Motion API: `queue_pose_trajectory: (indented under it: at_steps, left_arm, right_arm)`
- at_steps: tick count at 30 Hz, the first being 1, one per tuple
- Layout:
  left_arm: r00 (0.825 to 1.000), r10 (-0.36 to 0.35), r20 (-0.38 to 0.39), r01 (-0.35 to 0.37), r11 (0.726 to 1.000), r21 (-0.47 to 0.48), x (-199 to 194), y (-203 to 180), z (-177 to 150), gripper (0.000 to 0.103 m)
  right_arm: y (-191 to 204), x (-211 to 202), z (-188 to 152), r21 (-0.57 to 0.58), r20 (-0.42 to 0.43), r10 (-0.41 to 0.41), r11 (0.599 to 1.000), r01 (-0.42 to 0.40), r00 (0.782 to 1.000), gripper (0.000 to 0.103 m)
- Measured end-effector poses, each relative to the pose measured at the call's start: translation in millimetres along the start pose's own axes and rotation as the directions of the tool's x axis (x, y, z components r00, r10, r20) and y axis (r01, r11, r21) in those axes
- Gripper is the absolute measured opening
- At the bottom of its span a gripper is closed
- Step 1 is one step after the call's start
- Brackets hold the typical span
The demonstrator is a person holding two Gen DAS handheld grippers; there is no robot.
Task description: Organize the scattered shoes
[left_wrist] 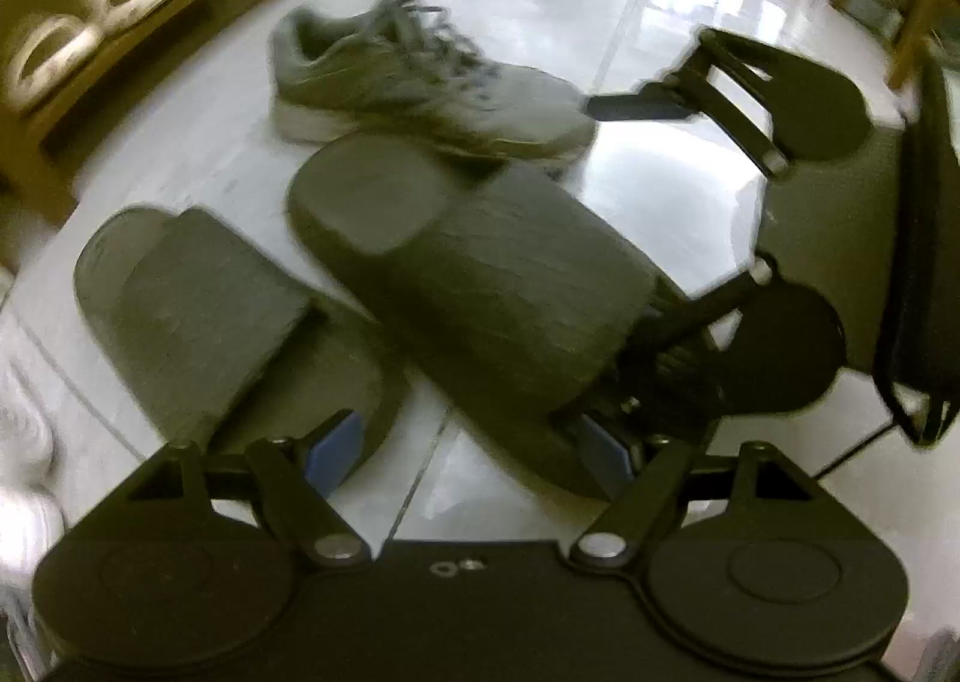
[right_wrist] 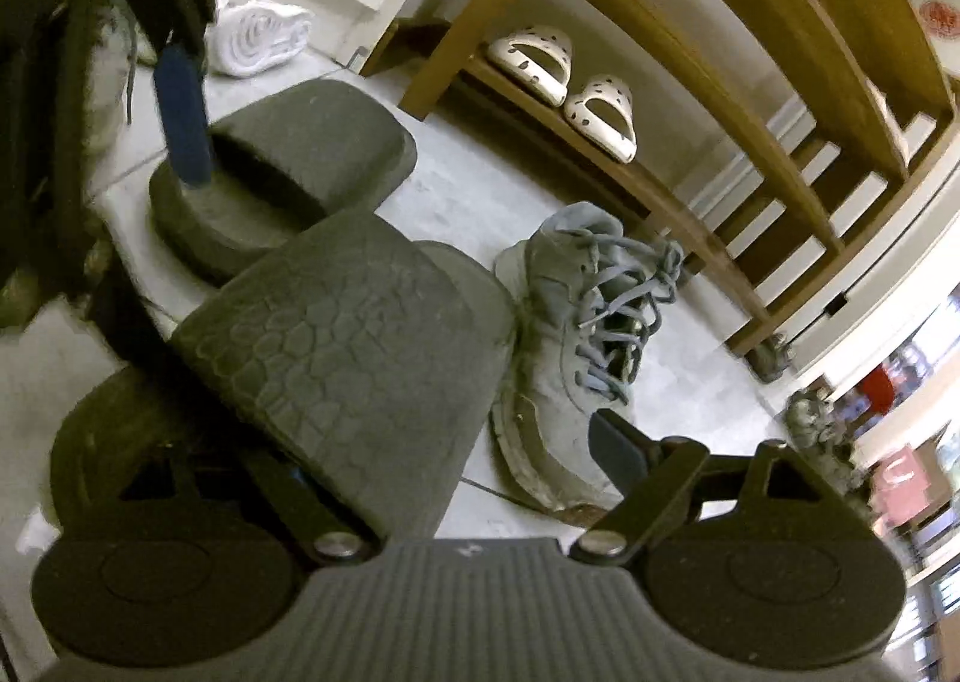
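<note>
While lying crossed on the floor [left_wrist: 660,190] before the shoe rack [right_wrist: 600,160], probably light and rubbery: nearer slide [right_wrist: 360,346], farther slide [right_wrist: 312,142]; best pinched across the strap. Grey sneaker [right_wrist: 570,334] alongside, softer; heel collar. Right claw [right_wrist: 450,460] released, straddling nearer slide; left claw [left_wrist: 468,448] released above both heels.

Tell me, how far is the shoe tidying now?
Done: white perforated clogs sit paired on the wooden rack shelf. In hand: nothing gripped; the left gripper and right gripper reach at two dark textured slides. Left: those slides, the grey laced sneaker.
</note>
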State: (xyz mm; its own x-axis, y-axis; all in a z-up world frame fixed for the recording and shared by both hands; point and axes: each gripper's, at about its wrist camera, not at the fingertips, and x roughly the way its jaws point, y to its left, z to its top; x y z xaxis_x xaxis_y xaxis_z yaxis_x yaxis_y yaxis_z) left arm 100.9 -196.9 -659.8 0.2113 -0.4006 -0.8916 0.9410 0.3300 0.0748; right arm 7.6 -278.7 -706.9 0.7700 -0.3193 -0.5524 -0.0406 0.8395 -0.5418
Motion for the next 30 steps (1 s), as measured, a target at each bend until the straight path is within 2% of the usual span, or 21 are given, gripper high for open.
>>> queue_pose_trajectory:
  at_steps: [8,11,14,20,23,26,29,30]
  left_arm:
    - [0.995,0.094,0.046,-0.099,0.988,0.118,4,-12,1,0.077]
    - [0.994,0.095,0.060,-0.103,0.985,0.141,5,-14,0,0.074]
    - [0.998,0.036,0.047,-0.042,0.991,0.124,7,-14,1,0.044]
    - [1.000,-0.020,0.014,0.020,0.999,0.044,15,-7,11,0.044]
    - [0.999,-0.041,0.015,0.041,0.999,0.005,17,-1,14,0.043]
    - [0.999,-0.051,0.020,0.051,0.999,-0.005,15,-2,16,0.043]
    - [0.998,-0.064,0.018,0.065,0.998,-0.026,15,-2,17,0.043]
    - [0.998,-0.054,0.020,0.054,0.998,-0.030,15,-1,17,0.043]
  right_arm:
    - [5,-1,3,0.008,0.002,0.000,1.000,0.000,1.000,0.088]
    - [6,-1,4,0.007,-0.001,-0.003,1.000,0.003,1.000,0.088]
    - [10,0,5,-0.019,-0.007,-0.023,1.000,0.023,1.000,0.088]
    - [20,-1,6,-0.143,-0.056,-0.108,0.985,0.099,0.993,0.088]
    - [19,-3,5,-0.155,-0.074,-0.125,0.982,0.113,0.989,0.088]
    - [12,-8,3,-0.139,-0.085,-0.146,0.981,0.134,0.986,0.088]
    - [-3,-14,-1,-0.053,-0.144,-0.148,0.989,0.141,0.978,0.088]
    - [-8,-17,-2,-0.016,-0.170,-0.124,0.992,0.123,0.978,0.088]
